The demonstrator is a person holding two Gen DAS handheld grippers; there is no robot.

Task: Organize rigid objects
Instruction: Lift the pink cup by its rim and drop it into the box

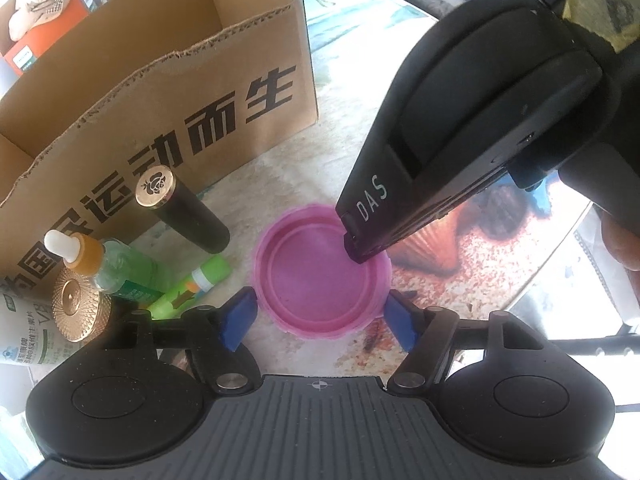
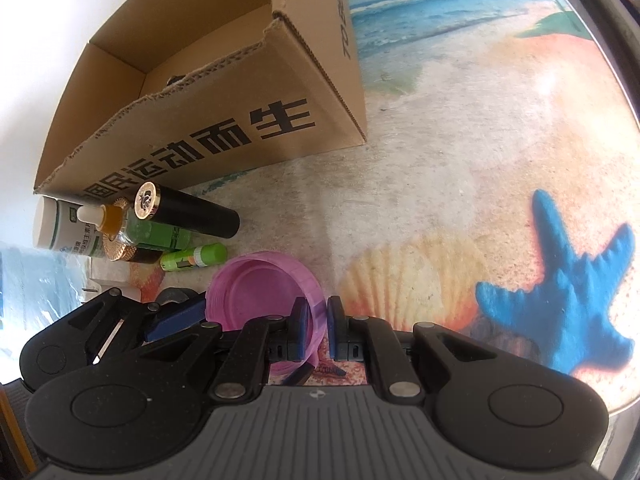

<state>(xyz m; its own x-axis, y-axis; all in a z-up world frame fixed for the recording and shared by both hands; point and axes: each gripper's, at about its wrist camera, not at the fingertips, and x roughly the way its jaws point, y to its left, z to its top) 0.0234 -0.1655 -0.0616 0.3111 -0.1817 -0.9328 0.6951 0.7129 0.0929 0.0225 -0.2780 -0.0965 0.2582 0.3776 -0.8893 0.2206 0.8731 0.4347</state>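
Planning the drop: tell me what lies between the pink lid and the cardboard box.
Left wrist view: the black tube and green stick lie in that stretch, left of the pink lid, before the cardboard box.

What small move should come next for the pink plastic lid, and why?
Probably lift the pink plastic lid toward the open cardboard box: the right gripper is already shut on its rim, while the left gripper stands open around it, pads apart from the sides.

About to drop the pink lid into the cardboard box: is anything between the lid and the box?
Nothing visible. The right gripper pinches the pink lid by its rim, and bare tabletop runs to the cardboard box. The black tube lies left of that path.
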